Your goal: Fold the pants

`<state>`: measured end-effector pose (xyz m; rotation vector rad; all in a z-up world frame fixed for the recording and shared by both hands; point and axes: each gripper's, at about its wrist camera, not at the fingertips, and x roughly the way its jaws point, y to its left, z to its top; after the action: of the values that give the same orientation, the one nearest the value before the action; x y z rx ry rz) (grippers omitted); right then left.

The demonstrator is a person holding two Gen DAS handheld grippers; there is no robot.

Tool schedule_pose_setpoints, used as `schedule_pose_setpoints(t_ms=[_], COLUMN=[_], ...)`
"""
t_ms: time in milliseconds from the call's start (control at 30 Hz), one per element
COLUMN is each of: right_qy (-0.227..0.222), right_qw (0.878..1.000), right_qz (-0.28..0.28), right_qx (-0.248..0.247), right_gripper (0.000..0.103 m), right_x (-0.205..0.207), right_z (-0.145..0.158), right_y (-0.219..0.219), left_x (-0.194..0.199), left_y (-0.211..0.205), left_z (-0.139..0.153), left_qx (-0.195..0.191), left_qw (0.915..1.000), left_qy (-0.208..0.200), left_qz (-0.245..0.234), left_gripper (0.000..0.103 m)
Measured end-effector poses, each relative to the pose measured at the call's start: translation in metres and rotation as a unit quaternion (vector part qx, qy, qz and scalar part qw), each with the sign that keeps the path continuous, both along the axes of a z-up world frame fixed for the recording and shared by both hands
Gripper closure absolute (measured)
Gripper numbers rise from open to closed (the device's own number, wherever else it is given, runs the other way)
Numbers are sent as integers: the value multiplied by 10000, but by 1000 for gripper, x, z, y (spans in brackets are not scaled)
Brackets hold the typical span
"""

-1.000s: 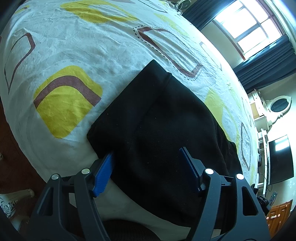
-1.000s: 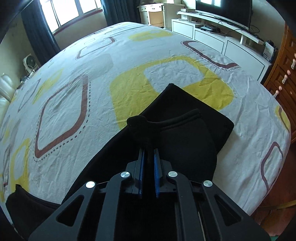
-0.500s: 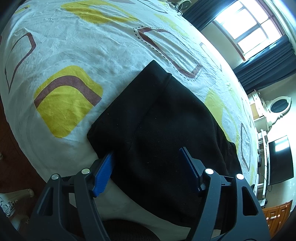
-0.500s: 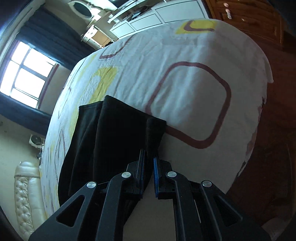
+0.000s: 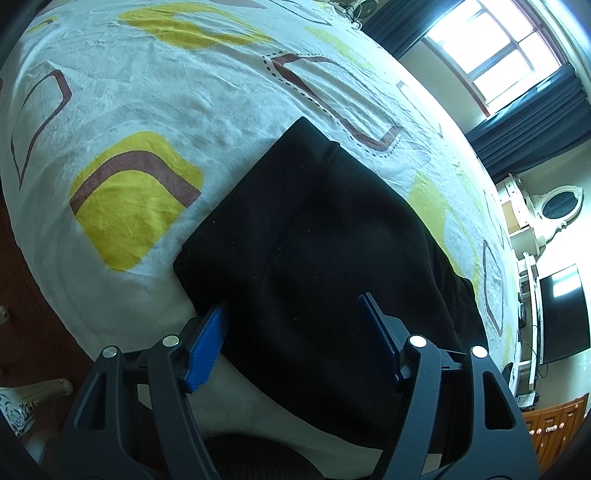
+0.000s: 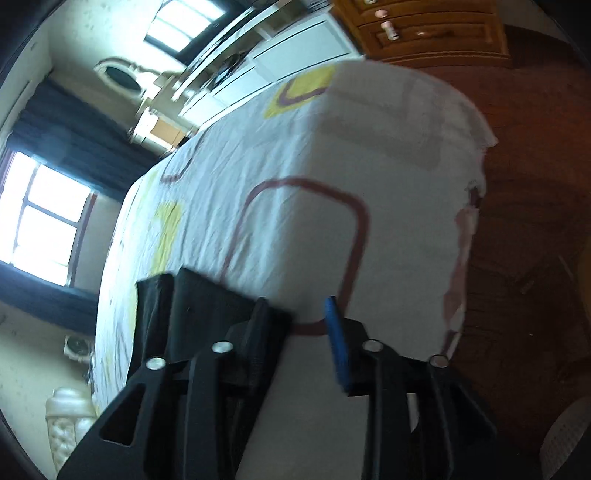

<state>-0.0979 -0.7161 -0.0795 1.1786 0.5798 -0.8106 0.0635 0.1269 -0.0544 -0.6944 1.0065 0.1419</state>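
Observation:
Black pants point(image 5: 317, 236) lie folded in layers on the bed's patterned sheet point(image 5: 155, 96). My left gripper point(image 5: 291, 321) is open, its blue fingers spread over the near edge of the pants, holding nothing. In the right wrist view a folded corner of the pants point(image 6: 199, 295) lies at the lower left on the sheet point(image 6: 295, 155). My right gripper point(image 6: 295, 317) is open; its left finger rests by the pants' edge and its right blue pad point(image 6: 336, 339) is over bare sheet. This view is blurred.
The bed's corner point(image 6: 469, 122) drops to a brown wood floor point(image 6: 528, 240). A wooden dresser point(image 6: 424, 29), white cabinets, an oval mirror point(image 5: 559, 205), a TV point(image 5: 563, 314) and curtained windows point(image 5: 491, 48) stand around the bed.
My right gripper was shut on a fold of the pants, swung it over toward the bed's edge, and has now opened and let go. The left gripper has stayed still and open.

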Motion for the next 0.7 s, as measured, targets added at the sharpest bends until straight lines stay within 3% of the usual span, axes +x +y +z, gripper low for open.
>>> schedule_pose_setpoints(t_ms=[67,167,300,433,633,700], right_qy=[276,313,318,295,1016,1381], right_qw=[9977,9985,9899,9738,9624,9573], right_qz=[-606,-225,1031,2134,2443,2430], right_qx=[-152,-386,-915,-722,-618,-738], right_gripper=[52,52,46,44,44,44], right_x=[-19,0,85,189,302,323], right_z=[7,29,72,80,60,52], right_y=[-9,-4,39,85,121,126], left_x=[0,1,2,2,-15,-24], left_y=[2,2,-1,-1,7,-2], left_z=[-1,-1,-1,-1,11,23], left_qx=[-62,-99,-15,-56,-478,-606], left_qw=[10000,9999,10000,10000,9982,9975], left_qy=[11,3,1,5,-172,-346], left_qz=[27,21,-47,-42,308,119], left_gripper=[34,29,27,27,27,27])
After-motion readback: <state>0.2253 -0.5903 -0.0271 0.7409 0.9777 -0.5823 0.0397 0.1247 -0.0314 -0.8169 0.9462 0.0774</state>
